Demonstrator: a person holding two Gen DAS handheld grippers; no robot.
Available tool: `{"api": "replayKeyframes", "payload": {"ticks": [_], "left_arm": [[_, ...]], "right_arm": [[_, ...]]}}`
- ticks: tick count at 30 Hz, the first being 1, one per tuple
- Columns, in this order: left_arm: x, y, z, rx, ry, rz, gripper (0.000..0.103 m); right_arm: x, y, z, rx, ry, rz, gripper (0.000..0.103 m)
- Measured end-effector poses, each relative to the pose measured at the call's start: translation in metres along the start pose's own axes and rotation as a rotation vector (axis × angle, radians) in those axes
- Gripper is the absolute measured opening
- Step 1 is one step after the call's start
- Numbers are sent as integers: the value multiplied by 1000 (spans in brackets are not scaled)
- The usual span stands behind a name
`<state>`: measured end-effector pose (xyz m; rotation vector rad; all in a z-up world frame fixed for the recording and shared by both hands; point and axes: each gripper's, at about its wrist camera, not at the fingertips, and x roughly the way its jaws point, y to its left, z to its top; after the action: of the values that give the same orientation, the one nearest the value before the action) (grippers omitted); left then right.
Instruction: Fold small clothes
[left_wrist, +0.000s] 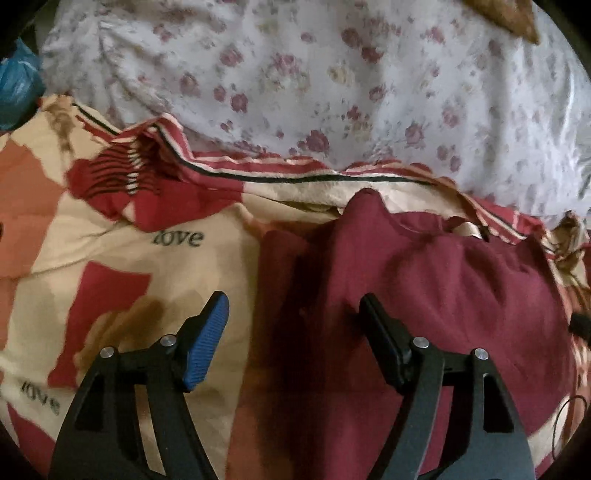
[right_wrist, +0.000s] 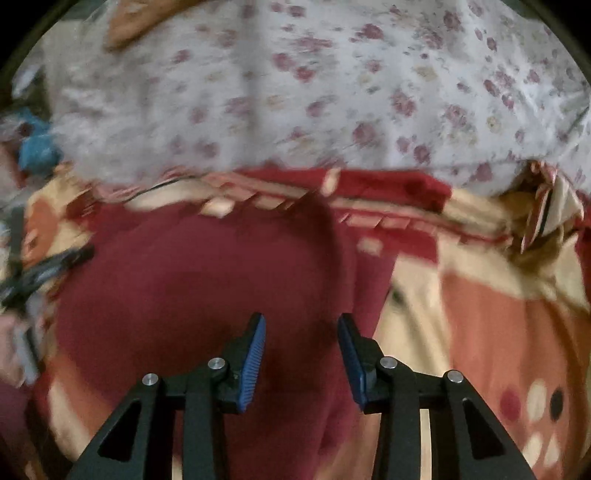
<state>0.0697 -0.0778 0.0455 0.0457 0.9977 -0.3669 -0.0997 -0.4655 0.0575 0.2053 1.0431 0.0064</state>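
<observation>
Both grippers' jaws parted over maroon garment (left_wrist: 424, 288) ("love" lettering (left_wrist: 179, 238) left-view only).

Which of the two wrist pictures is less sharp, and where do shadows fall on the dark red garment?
Right wrist view: clearly less sharp, motion blur smears the floral sheet and the patterned blanket. Left wrist view: sharper, "love" on the blanket is readable; a dark shadow lies on the dark red garment between the fingers of the left hand-held gripper. Both views bend at the edges.
</observation>
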Motion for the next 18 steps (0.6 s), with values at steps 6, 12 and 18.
{"api": "replayKeyframes", "payload": {"ticks": [6,12,18], "left_arm": [[-38,-18,-45,36,0,-35,74],[-66,-33,-78,102,-31,-46,74],[-62,-45,-81,34,-23,-120,74]], "right_arm": [[0,-1,-68,-33,66,-123,41],[-39,4,-87,68,-8,-15,45],[-53,32,-84,66,-80,61,45]]}}
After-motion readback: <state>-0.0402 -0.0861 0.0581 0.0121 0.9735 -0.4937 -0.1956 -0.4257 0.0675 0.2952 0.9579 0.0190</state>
